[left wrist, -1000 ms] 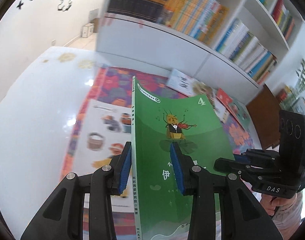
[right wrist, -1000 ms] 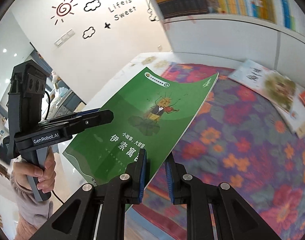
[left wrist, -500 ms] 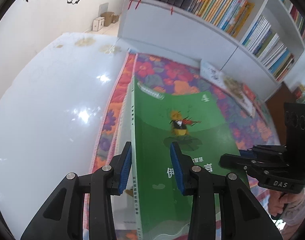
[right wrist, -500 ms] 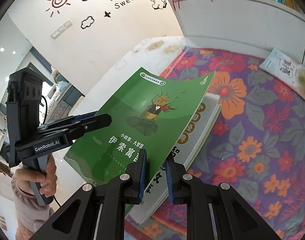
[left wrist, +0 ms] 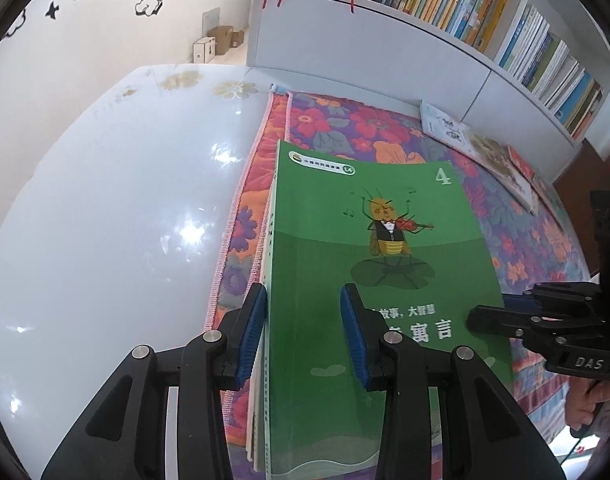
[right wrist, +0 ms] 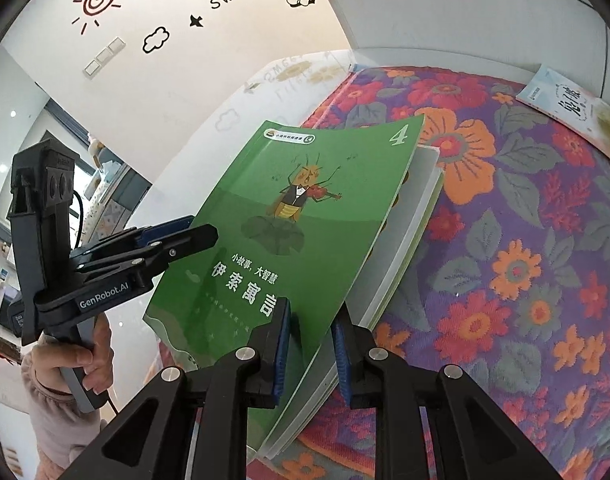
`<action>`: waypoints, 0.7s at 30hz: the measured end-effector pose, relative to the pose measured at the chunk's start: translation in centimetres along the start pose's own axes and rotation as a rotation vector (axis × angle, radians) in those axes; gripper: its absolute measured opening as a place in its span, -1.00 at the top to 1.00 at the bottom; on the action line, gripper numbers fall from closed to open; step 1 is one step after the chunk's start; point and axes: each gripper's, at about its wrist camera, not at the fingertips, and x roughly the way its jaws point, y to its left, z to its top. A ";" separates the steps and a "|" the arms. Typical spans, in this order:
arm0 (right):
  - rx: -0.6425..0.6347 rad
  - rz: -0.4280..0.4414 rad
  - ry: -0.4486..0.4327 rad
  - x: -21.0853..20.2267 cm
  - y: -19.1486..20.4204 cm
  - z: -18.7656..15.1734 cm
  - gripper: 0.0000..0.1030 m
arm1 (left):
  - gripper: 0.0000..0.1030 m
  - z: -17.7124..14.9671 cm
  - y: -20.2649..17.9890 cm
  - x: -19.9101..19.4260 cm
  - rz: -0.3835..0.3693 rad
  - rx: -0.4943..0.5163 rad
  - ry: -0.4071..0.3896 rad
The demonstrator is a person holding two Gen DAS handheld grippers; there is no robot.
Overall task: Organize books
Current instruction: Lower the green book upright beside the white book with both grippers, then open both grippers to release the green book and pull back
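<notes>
A thin green book (left wrist: 369, 264) with a violin-playing cricket and a "4" on its cover sits over another book (right wrist: 419, 216) on the floral cloth (left wrist: 345, 128). My left gripper (left wrist: 303, 332) holds its spine edge, one finger on the cover and one under the edge. My right gripper (right wrist: 311, 348) holds the opposite edge of the same book (right wrist: 289, 216). Each gripper shows in the other's view: the right one (left wrist: 497, 320) and the left one (right wrist: 185, 240). The lower book is mostly hidden; I see only its page edges.
Several more books (left wrist: 477, 148) lie at the far right of the cloth; one of them (right wrist: 569, 104) has a pale cover. A white shelf unit (left wrist: 445, 4) packed with upright books stands behind. The glossy white tabletop (left wrist: 113, 208) lies to the left.
Both grippers have carried the green book down and toward the cloth's left side. It now sits over the other book instead of being held up above the table.
</notes>
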 end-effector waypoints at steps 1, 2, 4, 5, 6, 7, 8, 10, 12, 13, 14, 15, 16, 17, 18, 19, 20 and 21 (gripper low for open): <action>0.001 -0.002 0.001 0.0 0.0 -0.1 0.59 | 0.33 0.0 -0.1 0.1 0.007 0.004 0.000; -0.001 -0.005 0.002 0.0 0.2 -0.1 0.59 | 0.33 0.0 -0.1 0.1 0.012 0.007 -0.002; 0.000 -0.010 0.003 0.1 0.2 0.0 0.56 | 0.33 0.0 -0.1 0.0 0.016 -0.002 -0.005; 0.008 -0.009 0.002 0.1 0.2 0.1 0.56 | 0.28 0.0 0.0 -0.2 0.017 -0.015 -0.014; 0.021 -0.001 0.002 0.0 0.0 0.1 0.52 | 0.27 0.0 0.2 -0.4 0.024 -0.039 -0.029; 0.053 0.014 0.003 0.1 -0.3 0.2 0.49 | 0.25 0.1 0.5 -0.5 0.049 -0.063 -0.034; 0.080 0.025 0.004 0.1 -0.6 0.2 0.47 | 0.25 0.2 0.8 -0.6 0.072 -0.080 -0.034; 0.143 0.061 -0.003 -0.2 -1.3 0.0 0.33 | 0.25 0.3 0.9 -1.1 0.066 -0.094 -0.055; 0.195 0.091 -0.012 -0.5 -1.8 -0.2 0.25 | 0.25 0.4 0.8 -2.0 0.065 -0.096 -0.081; 0.212 0.083 -0.018 -0.8 -2.0 -0.4 0.24 | 0.25 0.4 0.5 -2.2 0.073 -0.093 -0.086; 0.214 0.061 -0.022 -0.9 -2.2 -0.5 0.22 | 0.25 0.5 0.3 -2.4 0.080 -0.091 -0.089; 0.211 0.034 -0.019 -0.9 -2.2 -0.6 0.17 | 0.25 0.5 0.0 -2.6 0.088 -0.090 -0.090; 0.215 0.002 -0.011 -0.8 -2.4 -0.8 0.14 | 0.25 0.5 -0.4 -2.8 0.092 -0.089 -0.091; 0.230 -0.005 0.002 -0.8 -2.9 -1.2 0.14 | 0.25 0.5 -0.7 -2.9 0.090 -0.087 -0.092; 0.250 0.007 0.011 -0.7 -3.4 -1.5 0.14 | 0.25 0.4 -1.1 -3.0 0.083 -0.084 -0.094; 0.276 0.030 0.020 -0.5 -4.0 -1.8 0.14 | 0.25 0.4 -1.5 -3.0 0.082 -0.081 -0.095; 0.305 0.053 0.030 -0.4 -4.6 -2.3 0.14 | 0.25 0.3 -2.1 -3.1 0.083 -0.071 -0.094; 0.315 0.068 0.026 -0.5 -5.0 -2.6 0.14 | 0.25 0.3 -2.7 -3.0 0.084 -0.062 -0.092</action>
